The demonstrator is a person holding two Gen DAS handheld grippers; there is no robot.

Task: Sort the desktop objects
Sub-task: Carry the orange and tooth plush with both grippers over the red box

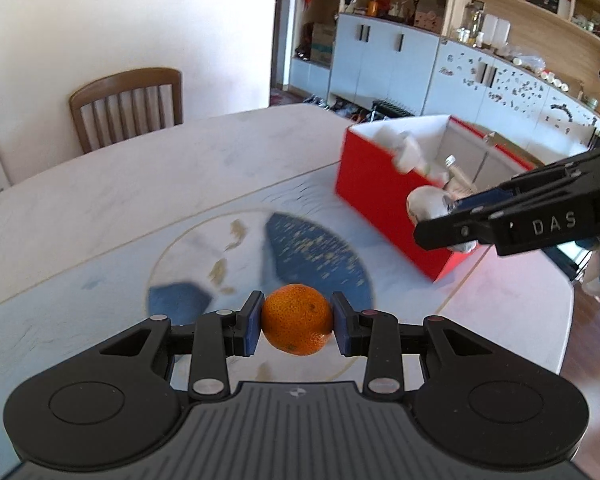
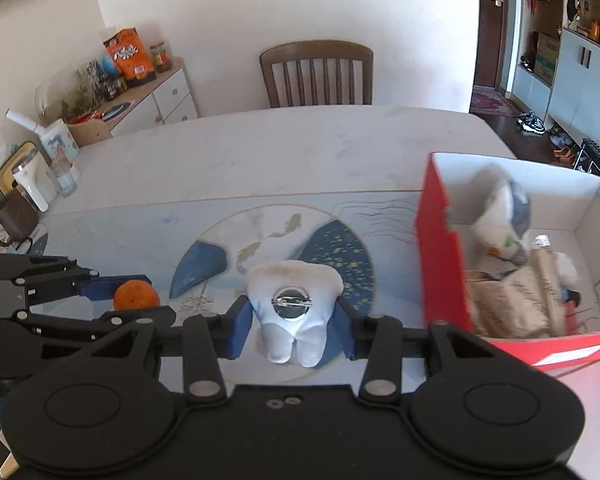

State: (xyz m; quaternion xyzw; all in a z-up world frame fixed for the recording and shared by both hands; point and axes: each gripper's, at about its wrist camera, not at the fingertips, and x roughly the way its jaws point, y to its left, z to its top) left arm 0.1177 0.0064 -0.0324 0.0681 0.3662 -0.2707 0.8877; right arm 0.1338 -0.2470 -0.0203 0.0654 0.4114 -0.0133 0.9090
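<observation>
My left gripper [image 1: 297, 322] is shut on an orange tangerine [image 1: 297, 319] and holds it above the blue-patterned table mat [image 1: 300, 240]. My right gripper [image 2: 294, 316] is shut on a white tooth-shaped plush [image 2: 294, 296] with a round metal pin badge on it, held above the mat. The right gripper also shows in the left wrist view [image 1: 440, 232], next to the red box [image 1: 380, 192]. The left gripper with the tangerine [image 2: 135, 295] shows at the left of the right wrist view. The red box [image 2: 440, 248] is open and holds a white plush, paper items and other things.
A wooden chair [image 2: 316, 74] stands behind the pale table [image 2: 280, 152]. A brown mug [image 2: 12, 220], a white bottle and a glass stand at the table's far left. A sideboard with snack bags [image 2: 128, 54] is at the left; cabinets and shelves [image 1: 480, 40] are at the right.
</observation>
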